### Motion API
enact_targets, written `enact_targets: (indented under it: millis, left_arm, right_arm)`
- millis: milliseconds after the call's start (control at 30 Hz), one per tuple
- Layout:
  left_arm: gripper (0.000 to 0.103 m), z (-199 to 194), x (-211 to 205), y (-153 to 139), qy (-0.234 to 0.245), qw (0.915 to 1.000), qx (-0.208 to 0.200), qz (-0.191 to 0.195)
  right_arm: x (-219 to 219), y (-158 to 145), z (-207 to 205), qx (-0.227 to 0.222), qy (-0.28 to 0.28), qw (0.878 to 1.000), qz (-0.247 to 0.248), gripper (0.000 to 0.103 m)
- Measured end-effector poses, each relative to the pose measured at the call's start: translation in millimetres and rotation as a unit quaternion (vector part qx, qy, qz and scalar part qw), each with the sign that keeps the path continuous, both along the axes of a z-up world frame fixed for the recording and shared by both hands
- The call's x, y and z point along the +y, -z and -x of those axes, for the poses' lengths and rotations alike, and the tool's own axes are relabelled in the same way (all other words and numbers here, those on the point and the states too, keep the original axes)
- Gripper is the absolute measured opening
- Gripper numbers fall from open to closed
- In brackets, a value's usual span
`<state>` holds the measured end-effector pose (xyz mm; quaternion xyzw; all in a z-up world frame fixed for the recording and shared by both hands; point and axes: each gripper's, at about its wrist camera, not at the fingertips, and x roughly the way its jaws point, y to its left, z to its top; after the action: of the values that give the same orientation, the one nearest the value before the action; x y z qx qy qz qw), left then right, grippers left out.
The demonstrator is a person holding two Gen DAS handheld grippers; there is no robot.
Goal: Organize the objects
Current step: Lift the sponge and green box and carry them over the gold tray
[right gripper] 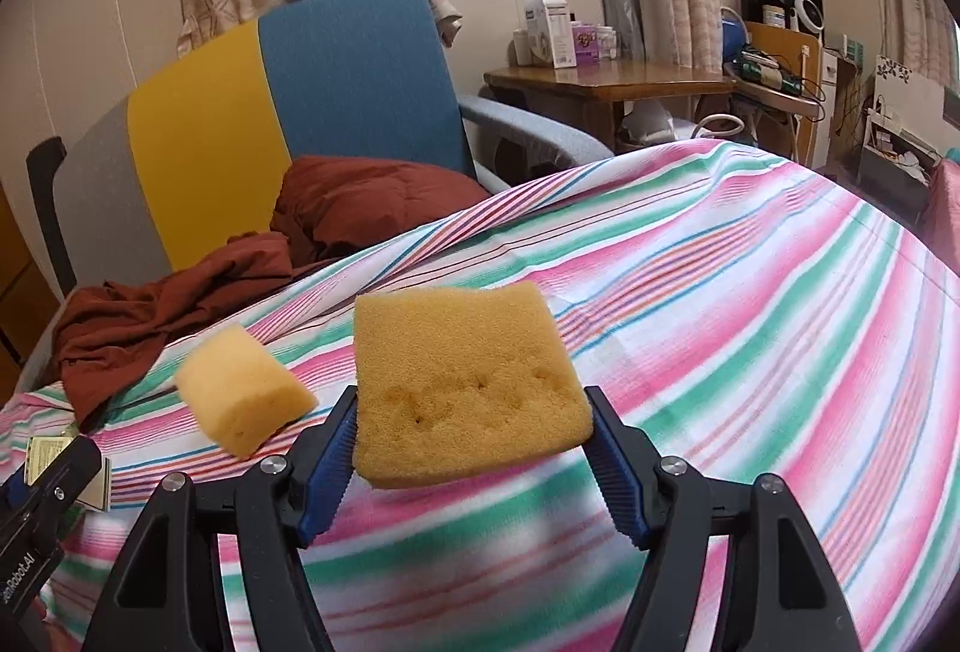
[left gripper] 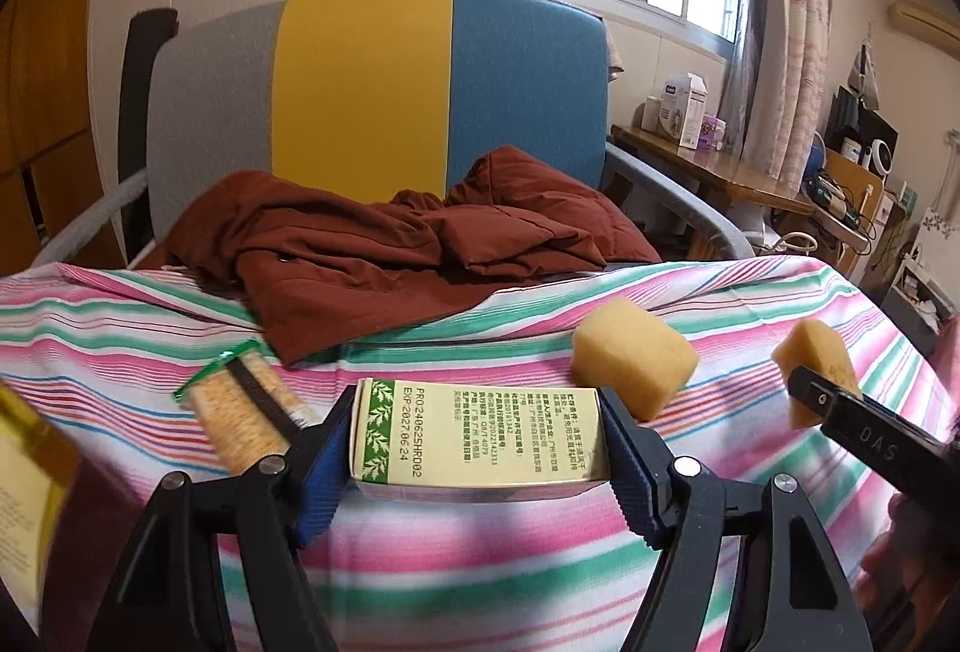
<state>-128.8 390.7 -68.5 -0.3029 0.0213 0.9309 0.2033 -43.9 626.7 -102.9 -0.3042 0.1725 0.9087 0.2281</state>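
Note:
My left gripper [left gripper: 477, 439] is shut on a pale cardboard box [left gripper: 480, 433] with green leaf trim and printed text, held just above the striped cloth [left gripper: 540, 580]. My right gripper [right gripper: 471, 430] is shut on a flat yellow sponge [right gripper: 465, 388], lifted off the cloth [right gripper: 750, 352]; the same sponge [left gripper: 816, 367] and the right gripper's finger [left gripper: 852, 418] show at the right of the left wrist view. A second, paler sponge block [left gripper: 630, 355] [right gripper: 243, 394] lies on the cloth between the two grippers. A wrapped packet of crackers [left gripper: 240, 406] lies left of the box.
A rust-brown garment [left gripper: 384, 250] is crumpled at the far edge of the striped cloth, spilling onto a grey, yellow and blue armchair [left gripper: 360, 94]. A yellowish box [left gripper: 27, 478] blurs at the left edge. A wooden desk [right gripper: 606, 82] with cartons stands by the window.

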Motion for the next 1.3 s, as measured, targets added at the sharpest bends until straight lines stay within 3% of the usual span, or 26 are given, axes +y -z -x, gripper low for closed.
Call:
enact_targets:
  millis: [200, 467, 867, 1300]
  left_arm:
    - [0.075, -24.7, -19.0, -10.4, 0.002, 0.9999, 0.013, -0.006]
    - [0.075, -56.7, -47.3, -20.7, 0.018, 0.9997, 0.000, -0.018]
    - [0.075, -108.2, -89.9, -42.8, 0.038, 0.9975, -0.014, -0.058]
    - [0.075, -147.6, -157.4, -62.2, 0.030, 0.9959, -0.023, -0.082]
  right_arm:
    - [-6.1, -5.2, -31.1, 0.015, 0.017, 0.999, 0.028, 0.071]
    - [-25.9, -6.9, -68.2, 0.021, 0.020, 0.996, 0.079, 0.071]
    - [-102.5, -21.2, -98.1, 0.013, -0.043, 0.996, 0.071, 0.071]
    - [-178.4, -35.0, -120.5, 0.018, -0.101, 0.989, 0.103, 0.071]
